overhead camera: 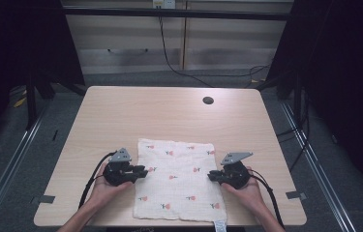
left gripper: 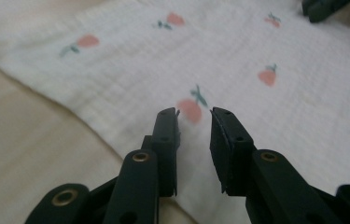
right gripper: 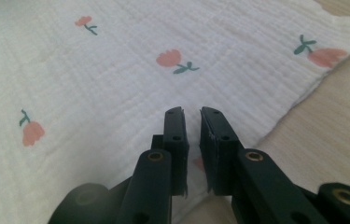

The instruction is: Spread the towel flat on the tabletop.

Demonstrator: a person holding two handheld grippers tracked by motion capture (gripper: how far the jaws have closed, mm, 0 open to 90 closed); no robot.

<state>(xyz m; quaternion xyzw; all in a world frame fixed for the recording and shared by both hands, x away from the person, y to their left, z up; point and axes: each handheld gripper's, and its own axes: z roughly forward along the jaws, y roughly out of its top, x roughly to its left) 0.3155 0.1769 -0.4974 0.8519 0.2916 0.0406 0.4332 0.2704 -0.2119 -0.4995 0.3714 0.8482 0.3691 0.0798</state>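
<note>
While each hand rests at a side edge of the cloth (overhead camera: 179, 181), the left gripper (left gripper: 194, 112) and right gripper (right gripper: 191, 110) hold their jaws slightly apart, pinching nothing. Spread flat on the near middle of the table (overhead camera: 121, 111), this thin white flower-printed cloth looks light, soft and floppy. Its side hems seem the best places to pinch.

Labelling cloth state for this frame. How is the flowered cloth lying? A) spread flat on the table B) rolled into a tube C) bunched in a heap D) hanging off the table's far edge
A: the flowered cloth lies spread flat on the table, both hand-held grippers at its side edges.
</note>
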